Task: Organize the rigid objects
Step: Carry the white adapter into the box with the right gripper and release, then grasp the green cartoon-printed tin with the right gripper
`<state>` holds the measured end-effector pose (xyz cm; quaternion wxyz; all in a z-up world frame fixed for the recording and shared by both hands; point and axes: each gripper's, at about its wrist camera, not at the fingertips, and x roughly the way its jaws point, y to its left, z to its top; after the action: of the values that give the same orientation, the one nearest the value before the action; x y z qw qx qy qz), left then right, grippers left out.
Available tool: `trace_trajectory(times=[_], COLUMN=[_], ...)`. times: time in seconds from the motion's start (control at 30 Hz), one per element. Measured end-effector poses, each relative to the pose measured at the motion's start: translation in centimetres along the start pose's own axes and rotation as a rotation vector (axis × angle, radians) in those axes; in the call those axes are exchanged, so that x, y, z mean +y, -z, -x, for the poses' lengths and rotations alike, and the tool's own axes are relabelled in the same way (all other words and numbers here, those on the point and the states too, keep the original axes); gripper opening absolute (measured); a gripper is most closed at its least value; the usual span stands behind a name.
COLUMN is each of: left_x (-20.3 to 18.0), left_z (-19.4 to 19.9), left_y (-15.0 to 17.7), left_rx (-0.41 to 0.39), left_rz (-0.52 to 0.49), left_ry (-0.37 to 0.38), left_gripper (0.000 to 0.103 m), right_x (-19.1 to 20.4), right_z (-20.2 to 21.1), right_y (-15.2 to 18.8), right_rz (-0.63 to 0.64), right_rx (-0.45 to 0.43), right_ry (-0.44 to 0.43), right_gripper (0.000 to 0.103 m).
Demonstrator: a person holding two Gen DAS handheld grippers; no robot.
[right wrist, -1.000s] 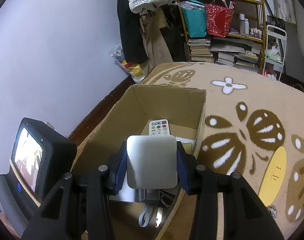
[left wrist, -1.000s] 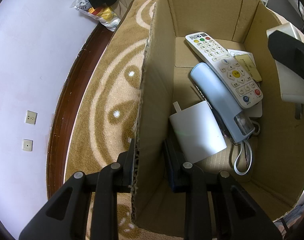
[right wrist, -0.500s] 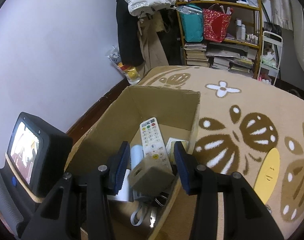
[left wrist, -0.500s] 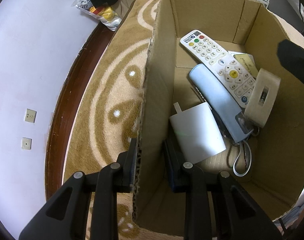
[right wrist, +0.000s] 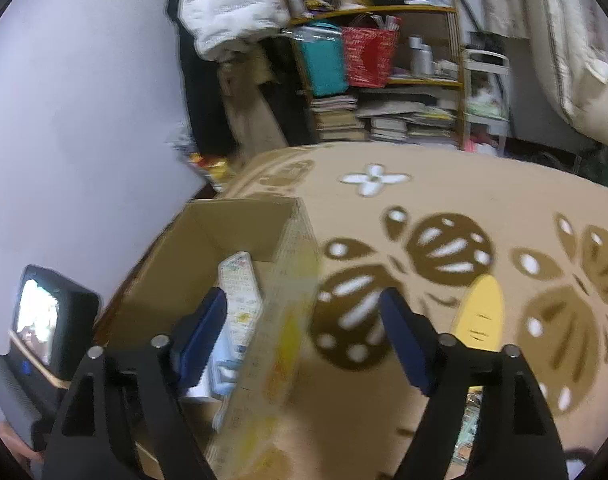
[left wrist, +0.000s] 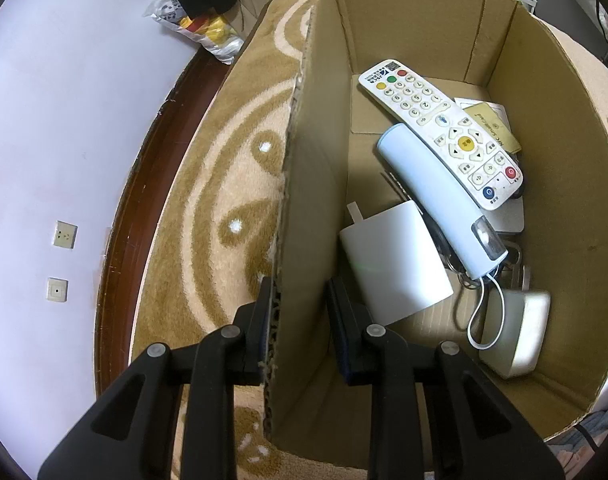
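In the left wrist view, the left gripper [left wrist: 298, 312] is clamped on the corrugated wall of the cardboard box [left wrist: 424, 20], probably to keep it steady, and inside lie a white remote [left wrist: 440, 130], a smooth pale-blue handset [left wrist: 436, 196], a white adapter [left wrist: 396, 260] and a rounded beige block [left wrist: 516, 332]. In the blurred right wrist view, the right gripper [right wrist: 304, 332] has just been opening; its jaws stand wide with nothing between them, over the box rim and the patterned carpet [right wrist: 484, 200].
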<state>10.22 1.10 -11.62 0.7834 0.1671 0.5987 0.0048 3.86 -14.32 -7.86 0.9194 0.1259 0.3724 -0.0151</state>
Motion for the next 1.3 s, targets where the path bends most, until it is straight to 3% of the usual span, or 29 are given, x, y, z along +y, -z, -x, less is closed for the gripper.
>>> trace_trajectory(times=[0.43, 0.7, 1.1, 1.23, 1.3], left_x=[0.1, 0.5, 0.4, 0.6, 0.7], left_z=[0.6, 0.5, 1.0, 1.0, 1.0], left_y=[0.8, 1.0, 1.5, 1.7, 1.8], left_rx=[-0.010, -0.018, -0.053, -0.065, -0.073], left_rz=[-0.011, 0.017, 0.027, 0.047, 0.057], left_ry=[-0.019, -0.006, -0.017, -0.008, -0.003], left_gripper=[0.026, 0.025, 0.025, 0.025, 0.025], right_x=[-6.0, -8.9, -10.4, -10.5, -10.4], right_z=[0.2, -1.0, -2.2, -2.4, -2.6], right_y=[3.1, 5.5, 8.2, 8.4, 8.5], right_rz=[-0.114, -0.188, -0.268, -0.272, -0.258], right_rx=[0.088, 0.188, 0.240, 0.249, 0.252], right_ry=[0.172, 0.260, 0.324, 0.304, 0.307], right_gripper=[0.091, 0.096, 0.096, 0.085, 0.085])
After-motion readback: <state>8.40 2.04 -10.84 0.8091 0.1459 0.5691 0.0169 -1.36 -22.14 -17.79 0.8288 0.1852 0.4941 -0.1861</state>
